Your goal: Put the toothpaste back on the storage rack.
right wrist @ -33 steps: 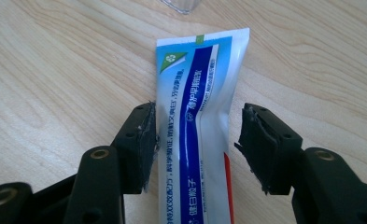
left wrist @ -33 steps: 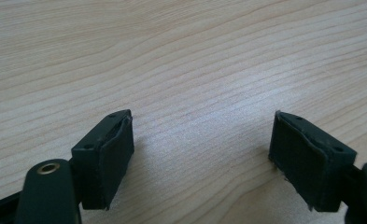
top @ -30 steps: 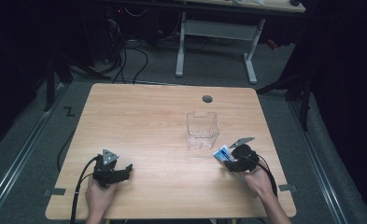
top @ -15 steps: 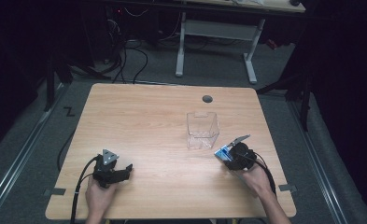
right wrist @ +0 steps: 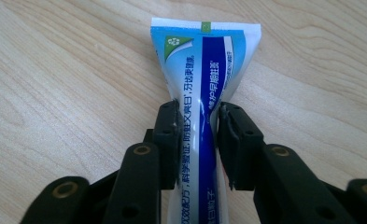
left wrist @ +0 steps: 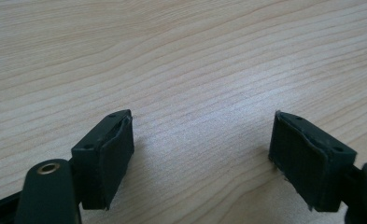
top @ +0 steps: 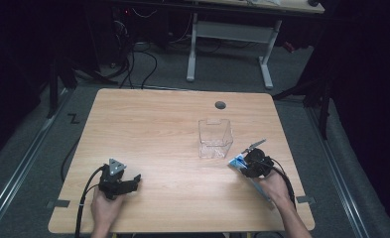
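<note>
A blue and white toothpaste tube [right wrist: 204, 79] is pinched between the jaws of my right gripper [right wrist: 197, 140], its crimped end pointing away from the camera over the wood. In the high view the right gripper [top: 247, 162] sits near the table's right front, with the tube's end [top: 237, 161] sticking out to its left. A clear plastic box [top: 215, 137] stands empty just beyond and left of it. My left gripper [top: 133, 181] rests at the table's left front, and in the left gripper view [left wrist: 202, 158] its jaws stand wide apart over bare wood.
The wooden table [top: 148, 129] has a round cable hole [top: 220, 105] near its far edge. A grey desk frame [top: 229, 34] and floor cables lie beyond the table. Cables trail from both grippers toward the front edge.
</note>
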`<state>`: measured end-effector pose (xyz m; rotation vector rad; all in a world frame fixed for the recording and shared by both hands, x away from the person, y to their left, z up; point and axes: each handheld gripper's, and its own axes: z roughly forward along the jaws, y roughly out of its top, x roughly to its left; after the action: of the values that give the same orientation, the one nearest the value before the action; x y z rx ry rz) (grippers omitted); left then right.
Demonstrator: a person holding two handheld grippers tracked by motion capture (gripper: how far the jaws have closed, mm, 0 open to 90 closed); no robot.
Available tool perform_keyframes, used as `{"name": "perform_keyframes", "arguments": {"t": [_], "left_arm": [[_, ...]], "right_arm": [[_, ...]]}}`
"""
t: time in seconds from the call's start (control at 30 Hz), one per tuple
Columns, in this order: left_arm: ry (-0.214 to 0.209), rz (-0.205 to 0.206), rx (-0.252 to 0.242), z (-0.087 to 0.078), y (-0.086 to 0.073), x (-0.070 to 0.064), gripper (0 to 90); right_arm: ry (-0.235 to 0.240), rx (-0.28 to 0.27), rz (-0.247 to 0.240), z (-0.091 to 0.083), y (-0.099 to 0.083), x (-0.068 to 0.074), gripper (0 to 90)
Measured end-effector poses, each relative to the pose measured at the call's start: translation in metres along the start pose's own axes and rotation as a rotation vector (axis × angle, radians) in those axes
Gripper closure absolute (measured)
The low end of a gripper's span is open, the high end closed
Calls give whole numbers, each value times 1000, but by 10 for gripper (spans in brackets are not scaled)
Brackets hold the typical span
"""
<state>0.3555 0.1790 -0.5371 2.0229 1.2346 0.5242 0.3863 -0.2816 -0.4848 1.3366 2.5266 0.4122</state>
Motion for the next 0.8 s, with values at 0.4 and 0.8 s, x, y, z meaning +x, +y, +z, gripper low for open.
{"name": "perform_keyframes", "arguments": {"t": [0.4,0.8], "left_arm": [[0,0,1,0,0,0,226],[-2,-7,-2,0,0,1,227]], "right_arm": [[2,-31,-27,-10,-5,3,748],[28,-164,8,-41,-14,-3,758]]}}
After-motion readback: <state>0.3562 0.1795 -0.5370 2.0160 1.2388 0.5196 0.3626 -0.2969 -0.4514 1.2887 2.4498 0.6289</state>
